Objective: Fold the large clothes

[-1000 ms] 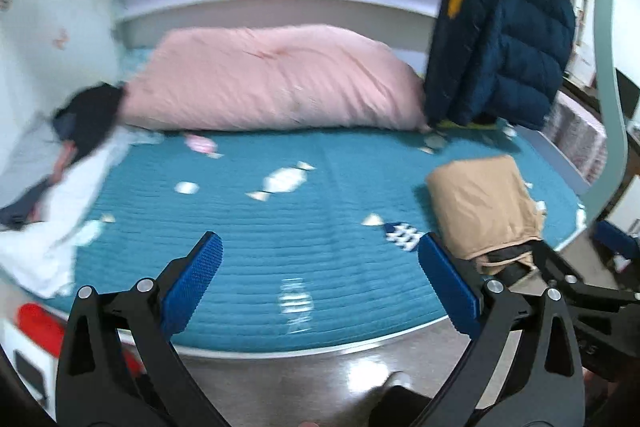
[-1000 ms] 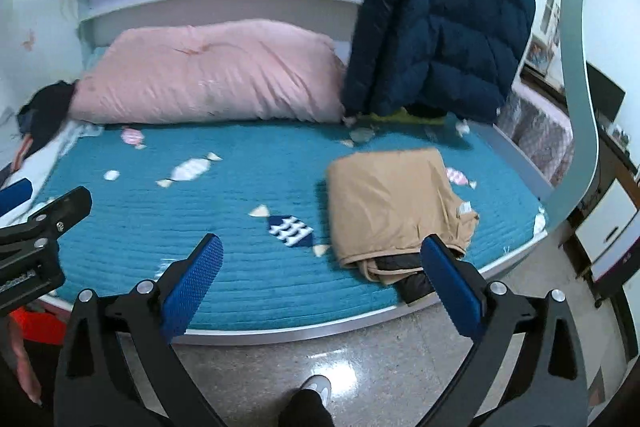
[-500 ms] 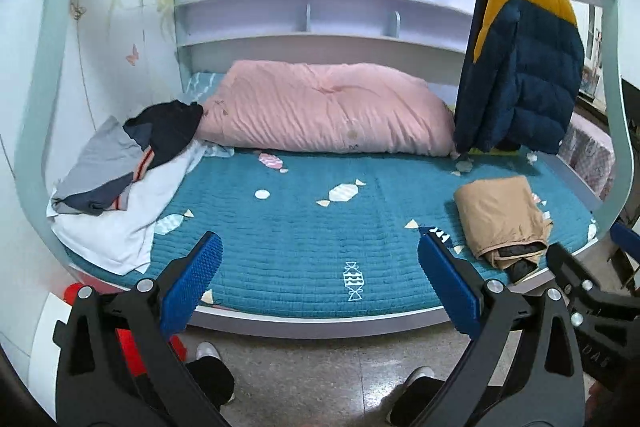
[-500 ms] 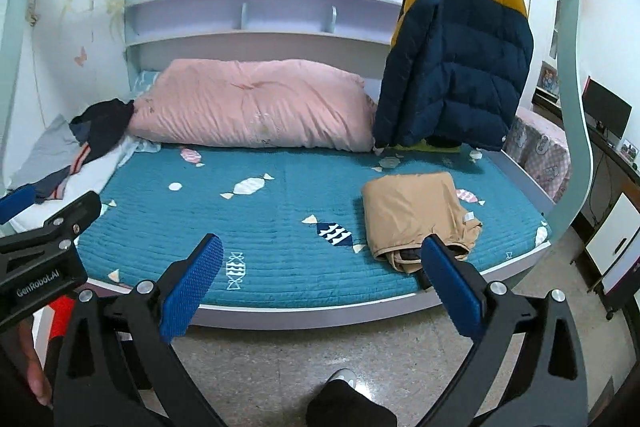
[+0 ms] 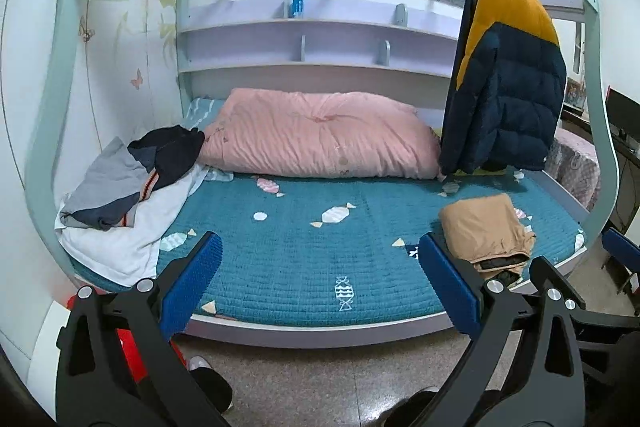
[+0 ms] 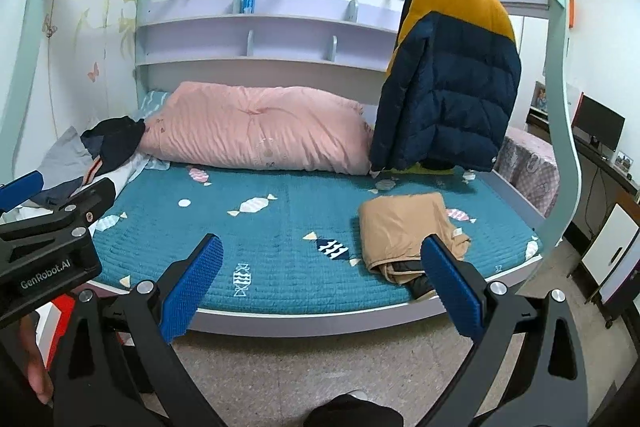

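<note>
Both claws are off the bed, held out over the floor in front of it. Left claw (image 5: 318,279) is spread wide with nothing between its blue pads (image 5: 192,281). Right claw (image 6: 320,281) is the same: spread wide and empty. Folded tan garment (image 6: 408,231) sits on the teal bed cover (image 6: 280,239) toward the right front corner of the bed, with a dark layer poking out under its front edge. In the right wrist view the right-hand pad overlaps the garment's front corner in the frame, but the claw is clearly short of the bed edge, so there's no contact. Unfolded pile of clothes (image 5: 132,183) (grey, black and white items heaped together) is at the far left end of the bed against the wall, well apart from the tan garment. Pink duvet (image 5: 320,137) is bunched along the back of the bed under the shelves (image 5: 312,27). Navy and yellow puffer jacket (image 5: 508,87) hangs from the frame at the back right, above the bed. Person's shoes (image 5: 212,387) are visible on the floor below the left claw.
</note>
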The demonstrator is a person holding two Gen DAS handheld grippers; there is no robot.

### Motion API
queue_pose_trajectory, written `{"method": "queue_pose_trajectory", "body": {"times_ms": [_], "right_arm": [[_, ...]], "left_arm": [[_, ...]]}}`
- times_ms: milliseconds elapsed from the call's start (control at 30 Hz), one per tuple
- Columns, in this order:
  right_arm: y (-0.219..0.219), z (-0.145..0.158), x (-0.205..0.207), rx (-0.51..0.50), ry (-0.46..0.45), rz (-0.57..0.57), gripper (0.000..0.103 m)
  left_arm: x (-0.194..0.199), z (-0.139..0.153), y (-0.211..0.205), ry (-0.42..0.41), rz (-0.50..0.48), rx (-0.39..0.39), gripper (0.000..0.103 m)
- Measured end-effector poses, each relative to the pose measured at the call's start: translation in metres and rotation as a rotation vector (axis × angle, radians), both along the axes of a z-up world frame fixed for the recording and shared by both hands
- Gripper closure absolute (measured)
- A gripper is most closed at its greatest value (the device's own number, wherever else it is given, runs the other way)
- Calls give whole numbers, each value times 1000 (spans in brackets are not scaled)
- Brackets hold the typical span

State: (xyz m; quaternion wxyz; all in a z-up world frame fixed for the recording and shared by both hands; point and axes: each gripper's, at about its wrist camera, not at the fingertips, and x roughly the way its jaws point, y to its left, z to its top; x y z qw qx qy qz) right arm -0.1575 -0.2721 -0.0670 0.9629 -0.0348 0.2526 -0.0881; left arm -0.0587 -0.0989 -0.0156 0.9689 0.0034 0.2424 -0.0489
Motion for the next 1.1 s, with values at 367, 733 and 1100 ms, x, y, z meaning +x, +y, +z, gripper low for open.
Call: {"method": "queue_pose_trajectory", "body": {"times_ms": [367, 733, 1100], "right_arm": [[-15, 3, -11, 11, -27, -44, 7], [-17, 5, -19, 15, -42, -55, 7], [-20, 6, -20, 14, -60, -49, 7]], "left_arm": [[-5, -1, -17, -11, -35, 13, 4], [-8, 0, -22, -29, -40, 17, 4], [-16, 1, -27, -65, -29, 28, 4]]}}
